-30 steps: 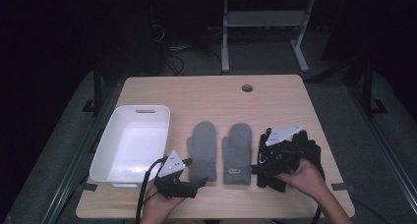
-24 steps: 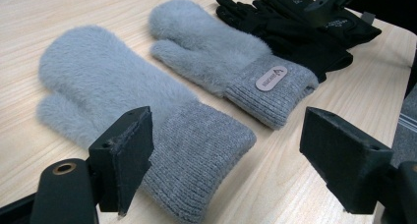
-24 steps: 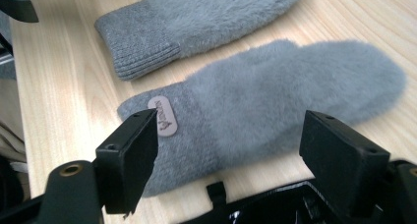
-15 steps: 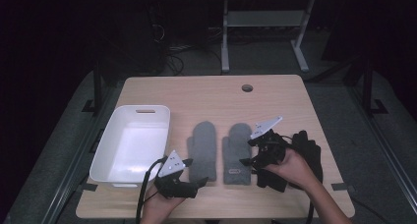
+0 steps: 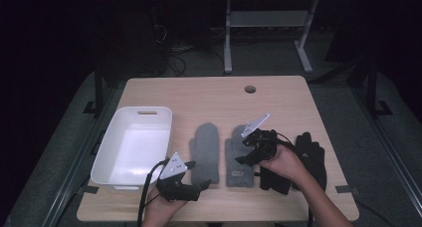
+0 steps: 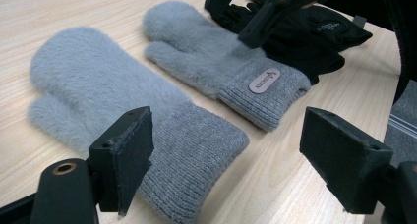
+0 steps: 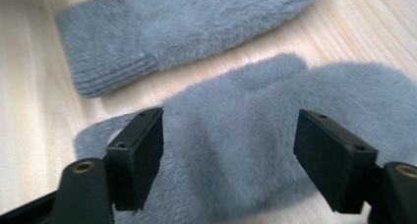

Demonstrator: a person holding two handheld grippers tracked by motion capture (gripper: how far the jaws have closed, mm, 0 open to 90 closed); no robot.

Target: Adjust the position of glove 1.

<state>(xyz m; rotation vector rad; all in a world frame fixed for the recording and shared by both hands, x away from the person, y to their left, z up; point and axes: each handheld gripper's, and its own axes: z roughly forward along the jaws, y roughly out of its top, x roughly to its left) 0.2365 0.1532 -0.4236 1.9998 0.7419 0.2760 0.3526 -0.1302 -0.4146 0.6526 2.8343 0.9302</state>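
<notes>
Two grey fluffy mittens lie side by side on the wooden table [image 5: 209, 97], cuffs toward me: the left mitten [image 5: 205, 152] and the right mitten [image 5: 238, 162]. My right gripper [image 5: 245, 159] hovers low over the right mitten [image 7: 246, 135]. Its jaws have just been closing but stand wide, straddling the mitten's body without squeezing it. My left gripper [image 5: 201, 185] rests near the front edge, open, its jaws pointing at the left mitten's ribbed cuff [image 6: 196, 150]. The right mitten's cuff carries a small label [image 6: 264, 80].
A white tray [image 5: 114, 152] stands at the table's left. Black gloves [image 5: 311, 160] lie right of the mittens, partly under my right hand. A cable hole [image 5: 250, 89] sits near the far edge. Beyond the table, a desk frame [image 5: 229, 33] stands on dark floor.
My right gripper has moved left, off the black gloves and over the right grey mitten, tilting as it went. The left gripper has stayed where it was.
</notes>
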